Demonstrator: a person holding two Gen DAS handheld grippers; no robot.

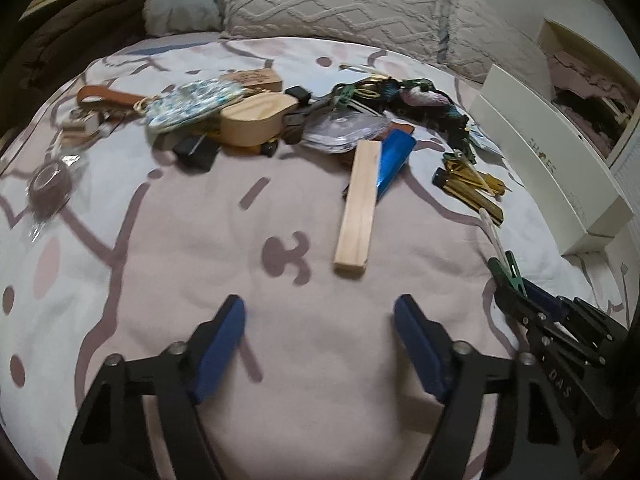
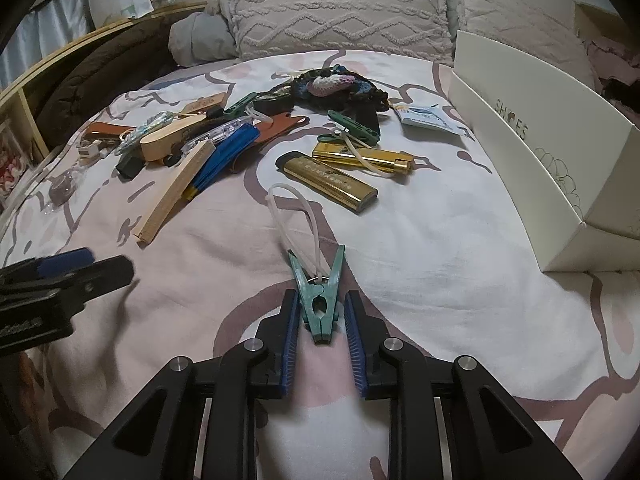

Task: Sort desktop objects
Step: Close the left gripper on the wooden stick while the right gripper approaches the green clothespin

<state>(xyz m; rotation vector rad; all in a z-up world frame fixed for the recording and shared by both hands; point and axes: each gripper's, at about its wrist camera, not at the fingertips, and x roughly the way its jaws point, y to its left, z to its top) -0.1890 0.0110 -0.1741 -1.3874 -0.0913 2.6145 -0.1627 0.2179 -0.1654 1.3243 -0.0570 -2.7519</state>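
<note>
Green clothespin (image 2: 321, 305) lies gripped between the right gripper's (image 2: 322, 312) nearly closed jaws.

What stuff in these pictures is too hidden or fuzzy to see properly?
- Inside of the white shoebox: both views show only its outer wall.
- Roll in clear wrap: left view, blurred near the edge.
- Gold lighter lettering: right view, too small.
- Black items under the wooden case: left view, mostly covered.
</note>
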